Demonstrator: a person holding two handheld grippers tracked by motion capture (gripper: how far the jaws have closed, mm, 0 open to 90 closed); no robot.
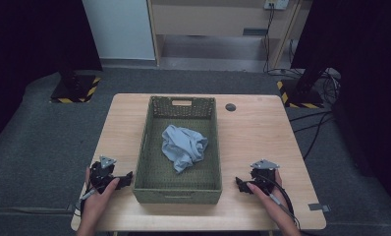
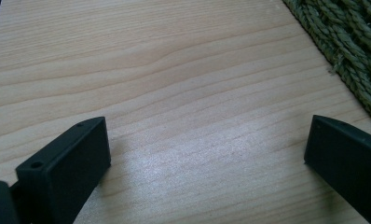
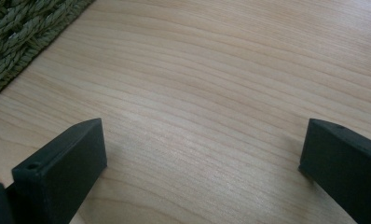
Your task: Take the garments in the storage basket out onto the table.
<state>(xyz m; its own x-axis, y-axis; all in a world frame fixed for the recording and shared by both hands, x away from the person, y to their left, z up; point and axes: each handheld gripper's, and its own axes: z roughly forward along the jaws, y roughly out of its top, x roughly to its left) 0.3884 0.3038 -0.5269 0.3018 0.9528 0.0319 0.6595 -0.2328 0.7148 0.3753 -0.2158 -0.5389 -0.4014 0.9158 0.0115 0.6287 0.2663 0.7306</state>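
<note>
A crumpled blue cloth (image 1: 184, 146) was seen lying in the woven basket (image 1: 143, 147), whose long axis ran away from the person. No writing could be read. The fingers of the left gripper (image 1: 126, 179) and right gripper (image 1: 239, 185) were held apart over bare surface (image 1: 257, 132).

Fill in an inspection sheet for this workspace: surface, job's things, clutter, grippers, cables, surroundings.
Surface: light wooden table, bare wood either side of the basket.
Job's things: green woven basket at the table's middle; crumpled light-blue cloth lying inside it.
Clutter: small dark round disc near the far edge.
Grippers: left gripper and right gripper low over the table on either side of the basket, jaws wide apart, nothing between them.
Cables: one cable trails from the right gripper; loose cables on the floor at right.
Surroundings: grey carpet, two stand bases with yellow-black tape, dark curtains.
</note>
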